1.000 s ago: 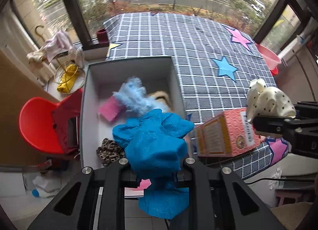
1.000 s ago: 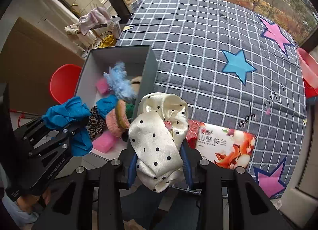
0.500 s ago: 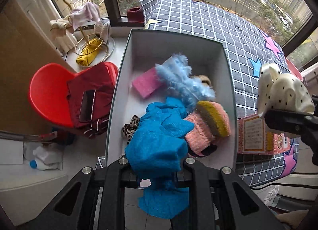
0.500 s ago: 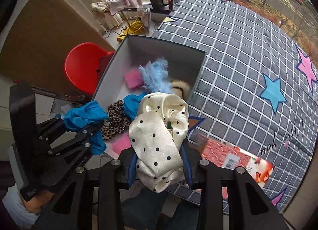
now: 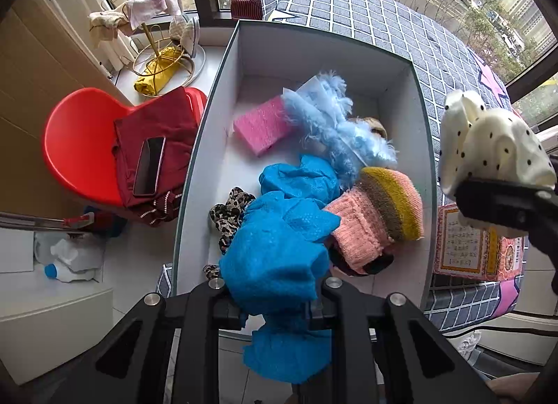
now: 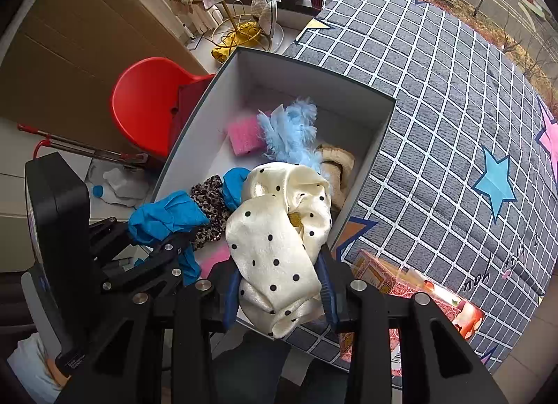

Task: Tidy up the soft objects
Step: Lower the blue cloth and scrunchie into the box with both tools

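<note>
Left gripper (image 5: pixel 275 296) clamped crumpled blue textured cloth (image 5: pixel 275 257); right gripper (image 6: pixel 279 290) clamped cream polka-dot satin cloth (image 6: pixel 279 229). Both hung over open grey cardboard box (image 5: pixel 427 146) on worktop. Judged step: deposit; next, lower and release.

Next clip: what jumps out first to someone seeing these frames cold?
Two cloths held up front: a bright blue cloth pinched in the left gripper, and a cream polka-dot scarf clamped in the right gripper. Both hang over an open white box already holding a fluffy light-blue piece and a pink sponge.
</note>
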